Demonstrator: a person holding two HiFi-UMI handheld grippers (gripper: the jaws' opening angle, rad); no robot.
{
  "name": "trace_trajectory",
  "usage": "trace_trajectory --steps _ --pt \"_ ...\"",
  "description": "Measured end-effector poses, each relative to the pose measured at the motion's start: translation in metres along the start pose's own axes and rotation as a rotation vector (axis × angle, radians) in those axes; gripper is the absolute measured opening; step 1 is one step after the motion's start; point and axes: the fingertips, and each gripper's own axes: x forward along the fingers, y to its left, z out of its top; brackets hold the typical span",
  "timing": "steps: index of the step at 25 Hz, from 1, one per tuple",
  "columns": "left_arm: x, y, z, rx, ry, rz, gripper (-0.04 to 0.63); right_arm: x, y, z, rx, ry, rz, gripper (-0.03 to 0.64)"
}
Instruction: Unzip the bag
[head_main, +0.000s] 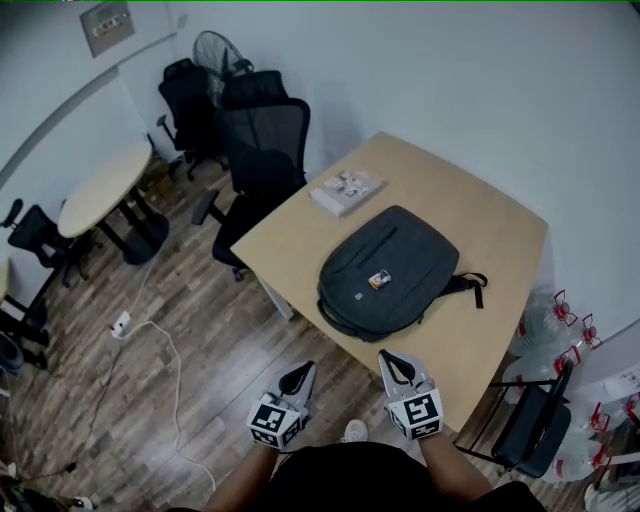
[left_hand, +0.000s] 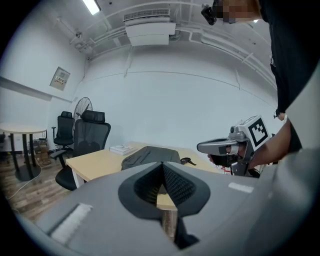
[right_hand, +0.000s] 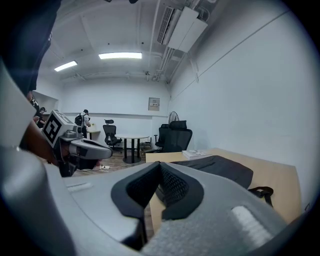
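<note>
Head view: a dark grey bag (head_main: 390, 270) lies flat on the light wooden counter (head_main: 490, 230), near its front edge, with a small tag (head_main: 379, 279) on its upper face and a black strap (head_main: 470, 283) trailing off its right side. A flat white book (head_main: 345, 190) lies further back on the counter, apart from the bag. The left tool (head_main: 305, 372) and the right tool (head_main: 392, 360) are held side by side low in the frame, both short of the bag and touching nothing; the right one is over the counter's near edge, the left one over the wood floor (head_main: 200, 330). Black office chairs (head_main: 262, 150) stand behind the counter's left corner, a round table (head_main: 100, 190) stands at far left, and a white cable (head_main: 170, 380) runs across the floor

Left gripper view: the left tool's jaws are pressed together with nothing between them. Beyond them the bag lies on the counter, well apart from the tips. The right tool shows at the right, in a hand, its marker cube uppermost

Right gripper view: the right tool's jaws are likewise pressed together and empty. The bag lies ahead and to the right on the counter, its strap toward the near side, untouched. The left tool shows at the left
</note>
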Motion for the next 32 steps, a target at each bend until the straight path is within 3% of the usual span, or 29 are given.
trace_trajectory --steps 10,28,32 --pt "0.051 0.013 0.015 0.028 0.016 -0.03 0.017 0.028 -0.041 -0.013 0.043 0.017 -0.035 0.003" --pt "0.185 0.085 0.021 0.079 0.146 -0.355 0.017 0.091 -0.117 -0.029 0.111 0.107 -0.316 0.003" --pt "0.211 0.095 0.026 0.096 0.138 -0.425 0.017 0.098 -0.124 -0.033 0.138 0.141 -0.375 0.003"
